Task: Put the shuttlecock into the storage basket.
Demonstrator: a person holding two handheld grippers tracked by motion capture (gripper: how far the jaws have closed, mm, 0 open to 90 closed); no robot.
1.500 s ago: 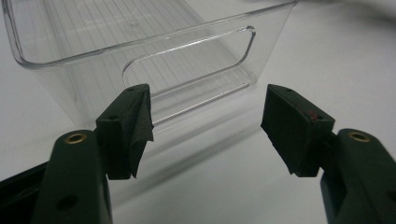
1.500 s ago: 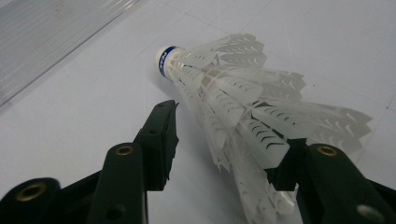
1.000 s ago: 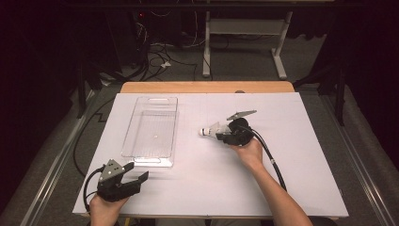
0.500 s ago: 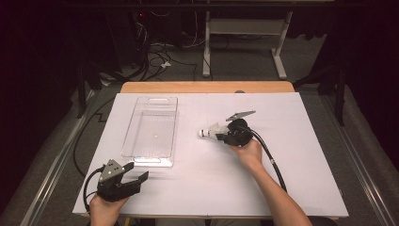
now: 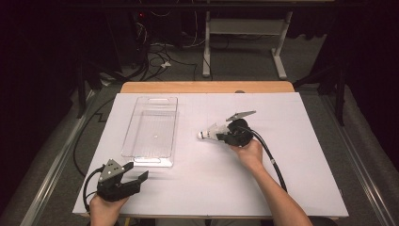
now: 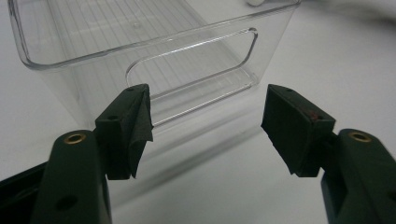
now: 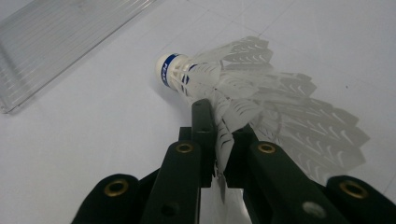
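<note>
A white table (image 5: 291,155) is laid out with working room on every side, and a clear plastic bin (image 5: 151,129) is set lengthwise on its left half, open side up, so that something can be dropped into it from above. No contents can be made out in it. The bin's near end wall, with its handle cut-out, is faced by the left gripper (image 6: 205,122), which is held low near the table's front left corner; its jaws are spread wide with nothing between them, probably kept ready to steady the bin.

To the right of the bin and well apart from it, a shuttlecock (image 7: 243,93) is lying on its side on the table top, its white cork tip with the blue band pointed towards the bin. It is gripped by the right gripper (image 7: 218,133), whose jaws have just been closing and are now pinched tight on one edge of the feather skirt. The skirt is likely chosen because it is thin enough to be clamped, whereas the rounded cork could slip.
</note>
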